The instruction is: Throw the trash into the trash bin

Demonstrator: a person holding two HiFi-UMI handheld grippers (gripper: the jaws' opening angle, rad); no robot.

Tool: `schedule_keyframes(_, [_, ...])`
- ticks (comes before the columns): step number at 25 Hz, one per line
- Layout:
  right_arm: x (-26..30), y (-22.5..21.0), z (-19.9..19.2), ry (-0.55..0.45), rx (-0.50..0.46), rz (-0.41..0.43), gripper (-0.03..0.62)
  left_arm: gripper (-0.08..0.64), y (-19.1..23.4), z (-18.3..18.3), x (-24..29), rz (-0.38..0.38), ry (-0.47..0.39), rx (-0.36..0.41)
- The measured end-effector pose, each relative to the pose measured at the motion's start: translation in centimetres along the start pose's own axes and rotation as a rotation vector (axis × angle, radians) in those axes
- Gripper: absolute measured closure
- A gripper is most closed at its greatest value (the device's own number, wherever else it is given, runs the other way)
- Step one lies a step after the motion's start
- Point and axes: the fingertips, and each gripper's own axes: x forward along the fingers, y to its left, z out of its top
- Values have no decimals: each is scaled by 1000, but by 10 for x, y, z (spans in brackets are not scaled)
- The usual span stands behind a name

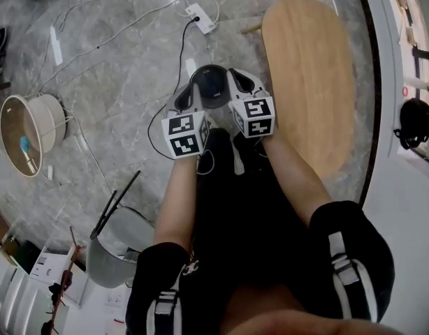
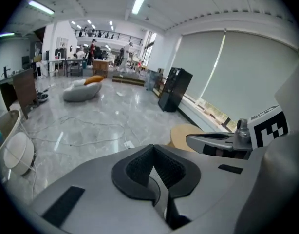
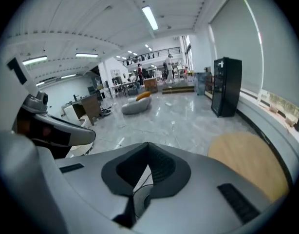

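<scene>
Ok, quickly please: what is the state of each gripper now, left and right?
Left gripper: closed, nothing between its jaws.
Right gripper: closed, nothing between its jaws.

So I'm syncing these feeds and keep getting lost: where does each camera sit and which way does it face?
Head view: on the person's head, facing steeply down at the floor; both forearms, left gripper and right gripper show.
Left gripper view: on the left gripper, facing along its shut jaws across the hall; right gripper at right.
Right gripper view: on the right gripper, along its shut jaws; left gripper at left.
Shared: wooden table in all three; black cabinet in both gripper views.
</scene>
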Motion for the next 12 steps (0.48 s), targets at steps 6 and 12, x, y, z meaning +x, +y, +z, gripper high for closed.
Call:
schedule_keyframes(6, [-80, -12, 128, -196, 1, -21, 580, 548, -43, 119, -65, 4, -198, 97])
schedule_keyframes(12, [-166, -33, 225, -405, 13, -30, 580, 546, -96, 205, -130, -3, -374, 131])
